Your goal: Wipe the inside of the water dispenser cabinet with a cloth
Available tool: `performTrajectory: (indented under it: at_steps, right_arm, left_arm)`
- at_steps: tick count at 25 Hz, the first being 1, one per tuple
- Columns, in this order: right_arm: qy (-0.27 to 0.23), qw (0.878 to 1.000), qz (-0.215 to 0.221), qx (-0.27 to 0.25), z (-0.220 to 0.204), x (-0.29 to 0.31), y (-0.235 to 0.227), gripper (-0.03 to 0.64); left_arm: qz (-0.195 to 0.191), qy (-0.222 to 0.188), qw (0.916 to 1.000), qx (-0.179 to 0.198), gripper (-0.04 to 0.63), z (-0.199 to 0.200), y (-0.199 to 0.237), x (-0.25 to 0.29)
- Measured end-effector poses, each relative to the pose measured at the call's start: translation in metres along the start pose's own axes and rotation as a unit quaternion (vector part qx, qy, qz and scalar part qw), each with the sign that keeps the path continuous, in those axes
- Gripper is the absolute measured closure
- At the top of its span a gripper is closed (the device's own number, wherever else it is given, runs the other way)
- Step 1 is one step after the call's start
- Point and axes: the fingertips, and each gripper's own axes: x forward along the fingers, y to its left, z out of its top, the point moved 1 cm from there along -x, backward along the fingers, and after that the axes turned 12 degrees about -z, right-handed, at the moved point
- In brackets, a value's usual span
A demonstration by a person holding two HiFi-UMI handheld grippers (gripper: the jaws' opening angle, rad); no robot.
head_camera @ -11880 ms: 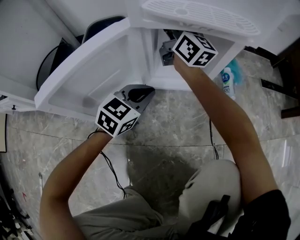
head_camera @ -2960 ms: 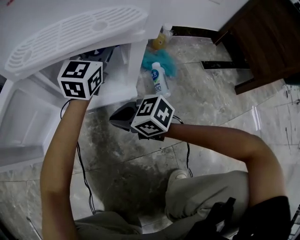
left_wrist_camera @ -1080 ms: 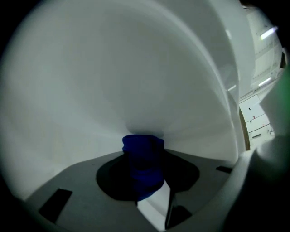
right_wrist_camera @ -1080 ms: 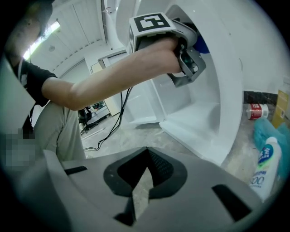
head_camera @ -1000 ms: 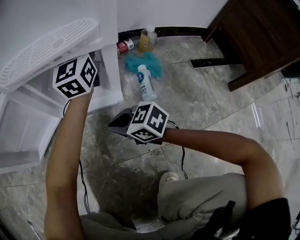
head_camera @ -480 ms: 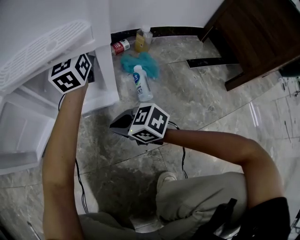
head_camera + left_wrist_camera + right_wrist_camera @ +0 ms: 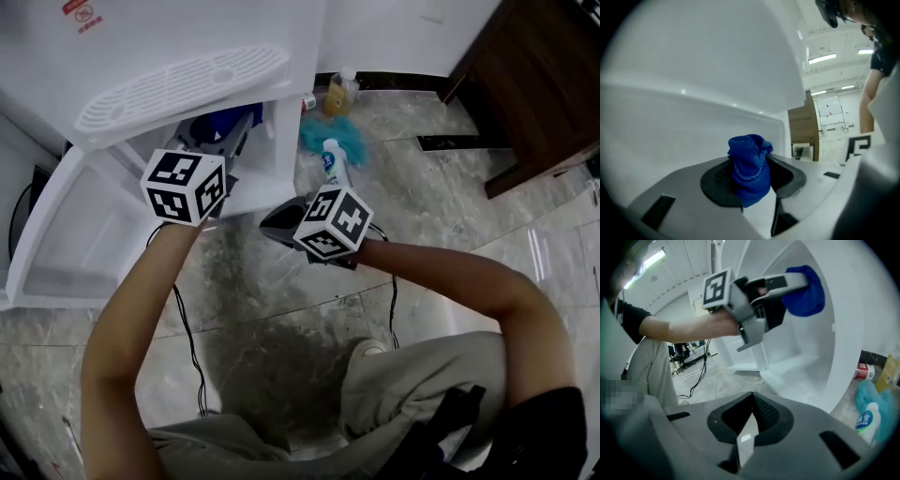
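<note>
Pinching the blue cloth (image 7: 749,168), the left gripper (image 7: 799,283) reaches into the cabinet (image 7: 279,150); rubbing could drag the bunched wad free. The right gripper (image 7: 751,404) hangs closed, empty.

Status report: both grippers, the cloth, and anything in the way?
Left gripper shut on blue cloth, at the cabinet opening. Right gripper shut, empty, outside. Bottles on floor beside cabinet, not in the way.

You're in an office-like room: marble floor (image 7: 281,309), ceiling strip lights (image 7: 821,58), water dispenser (image 7: 187,47), wooden cabinet (image 7: 544,75).
</note>
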Motion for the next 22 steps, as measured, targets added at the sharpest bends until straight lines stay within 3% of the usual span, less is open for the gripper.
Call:
performTrajectory:
  at_steps: [6, 14, 18, 22]
  right_arm:
    - [-0.028, 0.999, -0.019, -0.032, 0.05, 0.012, 0.003, 0.618]
    - [-0.083, 0.995, -0.017, -0.046, 0.118, 0.027, 0.025, 0.618]
    - [-0.117, 0.991, -0.019, -0.055, 0.153, 0.027, 0.032, 0.618]
    - [-0.139, 0.986, -0.037, -0.081, 0.175, 0.026, 0.031, 0.618]
  left_arm:
    - [-0.036, 0.073, 0.9966, -0.005, 0.448, -0.025, -0.016, -0.077]
    - [-0.03, 0.139, 0.9899, 0.001, 0.448, -0.064, -0.018, -0.165]
    - [-0.025, 0.16, 0.9868, -0.011, 0.448, -0.082, -0.016, -0.188]
    - [-0.013, 0.153, 0.9879, -0.017, 0.448, -0.081, -0.004, -0.198]
